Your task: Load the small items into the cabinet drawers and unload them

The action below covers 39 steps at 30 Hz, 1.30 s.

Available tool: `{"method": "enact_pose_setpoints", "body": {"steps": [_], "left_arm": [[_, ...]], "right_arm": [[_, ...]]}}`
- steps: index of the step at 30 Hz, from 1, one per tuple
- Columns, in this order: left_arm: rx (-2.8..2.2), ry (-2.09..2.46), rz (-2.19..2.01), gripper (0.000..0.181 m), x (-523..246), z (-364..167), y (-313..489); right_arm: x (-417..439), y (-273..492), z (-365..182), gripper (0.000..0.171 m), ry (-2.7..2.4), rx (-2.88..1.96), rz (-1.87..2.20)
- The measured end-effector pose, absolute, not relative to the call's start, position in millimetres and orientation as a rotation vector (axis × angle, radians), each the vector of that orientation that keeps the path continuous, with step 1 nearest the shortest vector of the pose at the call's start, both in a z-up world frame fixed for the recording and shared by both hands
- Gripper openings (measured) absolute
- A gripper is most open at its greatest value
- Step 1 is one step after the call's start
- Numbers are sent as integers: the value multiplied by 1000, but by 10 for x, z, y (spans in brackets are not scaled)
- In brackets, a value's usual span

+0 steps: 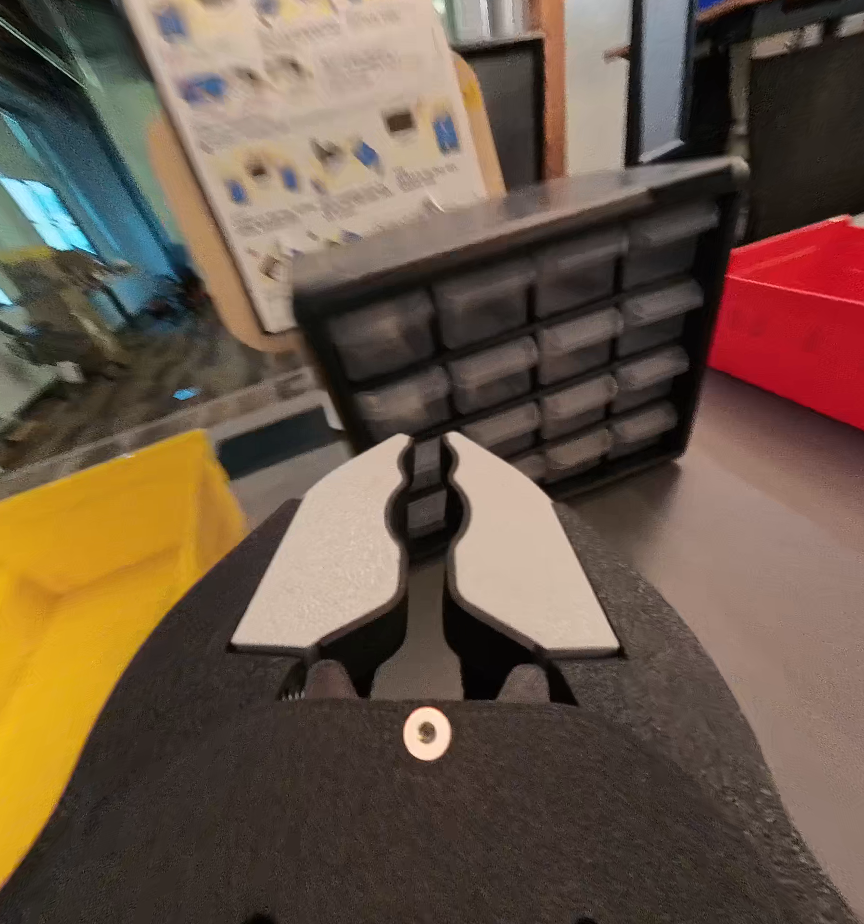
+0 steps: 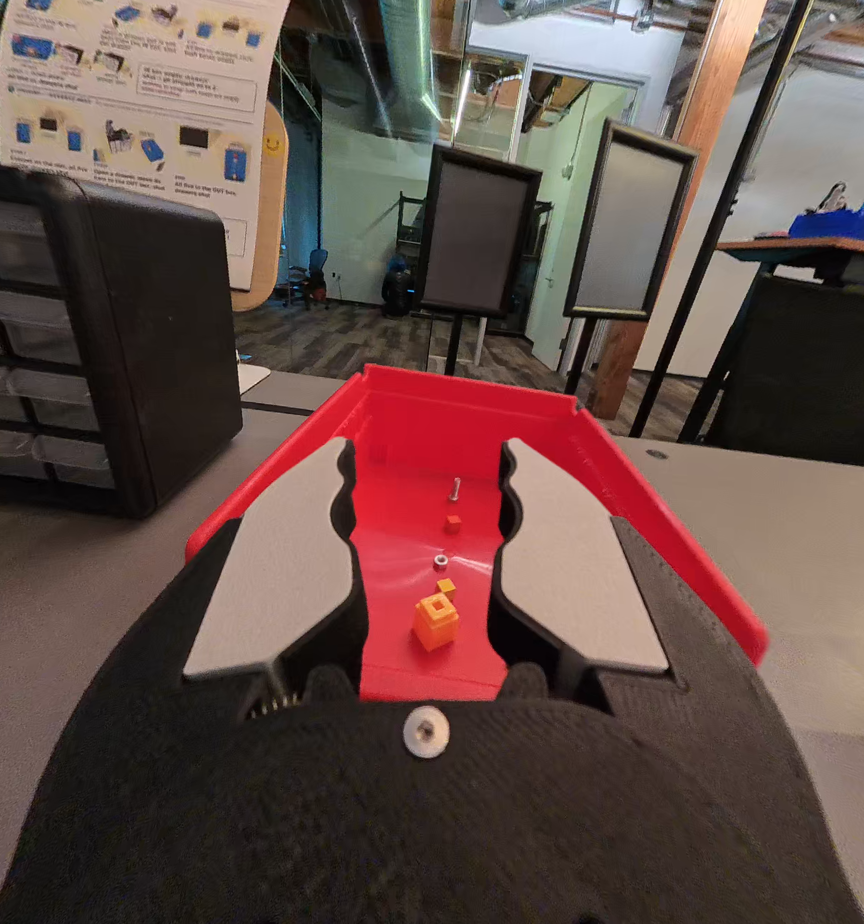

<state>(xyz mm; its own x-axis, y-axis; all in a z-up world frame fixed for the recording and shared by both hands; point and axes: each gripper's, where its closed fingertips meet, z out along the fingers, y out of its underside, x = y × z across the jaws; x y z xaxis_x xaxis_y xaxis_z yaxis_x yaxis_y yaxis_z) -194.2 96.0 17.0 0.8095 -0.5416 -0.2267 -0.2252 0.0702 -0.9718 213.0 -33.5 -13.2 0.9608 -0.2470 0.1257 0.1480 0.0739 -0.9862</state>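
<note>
Pointing at the black plastic cabinet of small translucent drawers [image 1: 520,325] on the grey table [image 1: 745,550], the left gripper [image 1: 427,445] is showing its fingers nearly pressed together, holding nothing, with a yellow bin [image 1: 85,575] just beside it. The right gripper [image 2: 426,445] is hanging over the red plastic bin [image 2: 620,465], fingers spread wide and empty (an orange hollow cube [image 2: 435,622], a smaller yellow cube [image 2: 446,587], a metal nut [image 2: 440,561], a red cube [image 2: 452,523] and a steel screw [image 2: 455,487] are lying inside)
</note>
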Motion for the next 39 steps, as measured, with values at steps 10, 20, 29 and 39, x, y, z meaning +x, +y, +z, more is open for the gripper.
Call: {"method": "enact_pose_setpoints", "body": {"steps": [10,20,29,39], "left_arm": [[-1791,508,-105,74,-4359,790,1420],[-2425,478,-156,76,-5259,-221,2260],[-2726,625,-132,60,-5098,-693,2441],[-2924,671,-113,4,-5092,-1031,2476]], "right_arm": [[3466,154,-487,56,91,-2312,-318],[3733,229,-1276,32,93,-2911,-296],[3637,161,-1381,14,316,-3067,88],[3591,82,-1379,5,419,-3054,234]]}}
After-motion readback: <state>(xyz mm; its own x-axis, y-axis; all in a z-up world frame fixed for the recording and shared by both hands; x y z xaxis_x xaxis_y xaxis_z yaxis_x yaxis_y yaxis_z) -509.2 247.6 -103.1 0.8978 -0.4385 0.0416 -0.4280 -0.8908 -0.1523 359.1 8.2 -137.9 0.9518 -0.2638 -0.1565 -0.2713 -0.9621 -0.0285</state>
